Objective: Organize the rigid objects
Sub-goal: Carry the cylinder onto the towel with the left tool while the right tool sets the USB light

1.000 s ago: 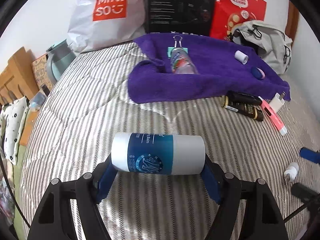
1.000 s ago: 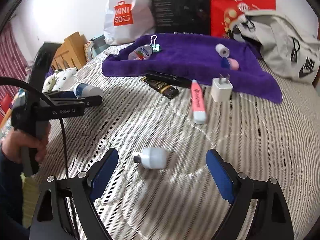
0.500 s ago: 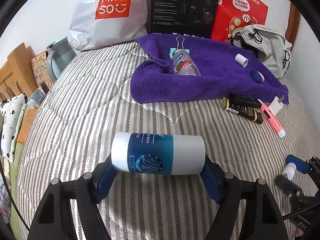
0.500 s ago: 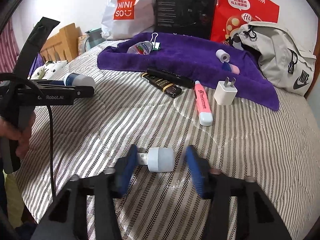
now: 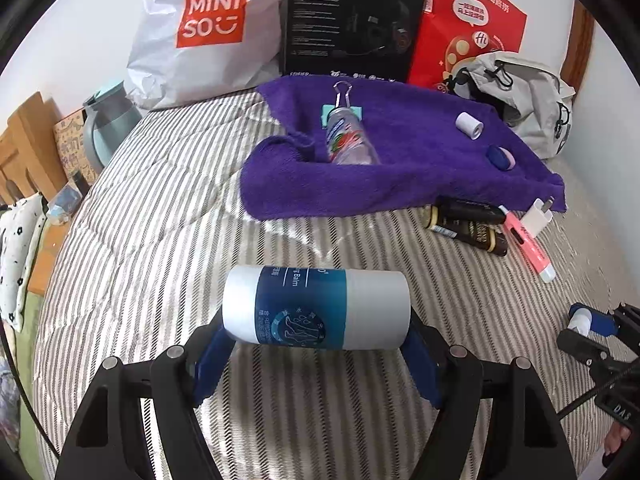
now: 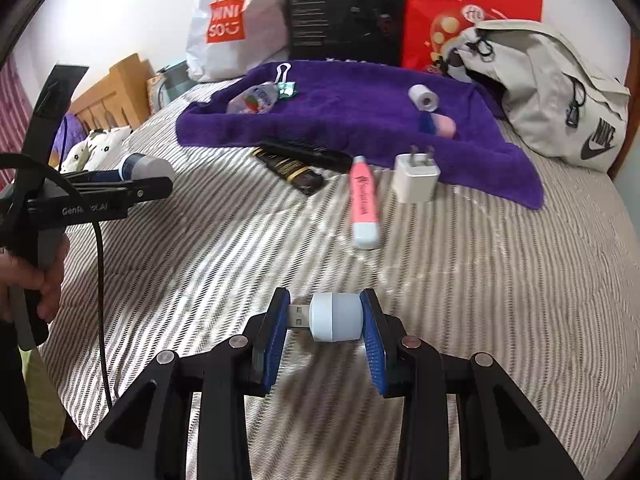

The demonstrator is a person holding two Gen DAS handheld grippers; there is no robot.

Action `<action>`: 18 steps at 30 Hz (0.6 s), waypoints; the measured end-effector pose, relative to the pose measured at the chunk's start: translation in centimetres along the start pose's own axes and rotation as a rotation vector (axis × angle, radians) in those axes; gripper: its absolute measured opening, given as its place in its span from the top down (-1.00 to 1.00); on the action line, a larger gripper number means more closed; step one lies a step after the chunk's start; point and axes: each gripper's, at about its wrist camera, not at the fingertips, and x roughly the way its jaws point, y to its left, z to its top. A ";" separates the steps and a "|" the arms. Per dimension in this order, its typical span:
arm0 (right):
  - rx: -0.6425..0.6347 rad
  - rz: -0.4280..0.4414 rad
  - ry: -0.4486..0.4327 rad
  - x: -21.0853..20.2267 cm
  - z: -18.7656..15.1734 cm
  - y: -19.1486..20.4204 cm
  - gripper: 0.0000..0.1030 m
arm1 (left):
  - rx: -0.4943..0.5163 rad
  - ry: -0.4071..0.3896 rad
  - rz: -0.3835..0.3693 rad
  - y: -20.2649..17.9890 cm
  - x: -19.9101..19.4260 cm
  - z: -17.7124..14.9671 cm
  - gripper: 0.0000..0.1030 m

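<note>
Balm tube (image 5: 316,307) lies crosswise between your left gripper (image 5: 316,336) fingers, pinched end to end above the striped bed (image 5: 160,216), while your right gripper (image 6: 325,320) fingers pinch the small USB light (image 6: 330,317) by its plug tip and its rounded cap. Both look rigid and light, but smooth plastic held at the ends may pivot or slip, so a hold across the tube's mid-body and the light's white body would likely be steadier. Ahead of both pairs of fingers lies the purple towel (image 5: 400,160), already carrying several small items and the probable drop place.
</note>
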 end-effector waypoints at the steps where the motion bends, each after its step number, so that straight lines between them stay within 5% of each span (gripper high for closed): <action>1: 0.004 0.000 -0.004 -0.2 0.1 -0.4 0.31 | 0.003 -0.002 -0.004 -0.2 -0.1 0.1 -0.46; 18: 0.071 0.023 -0.070 -2.1 3.1 -5.5 0.31 | 0.067 -0.031 -0.078 -4.3 -1.0 3.3 -0.46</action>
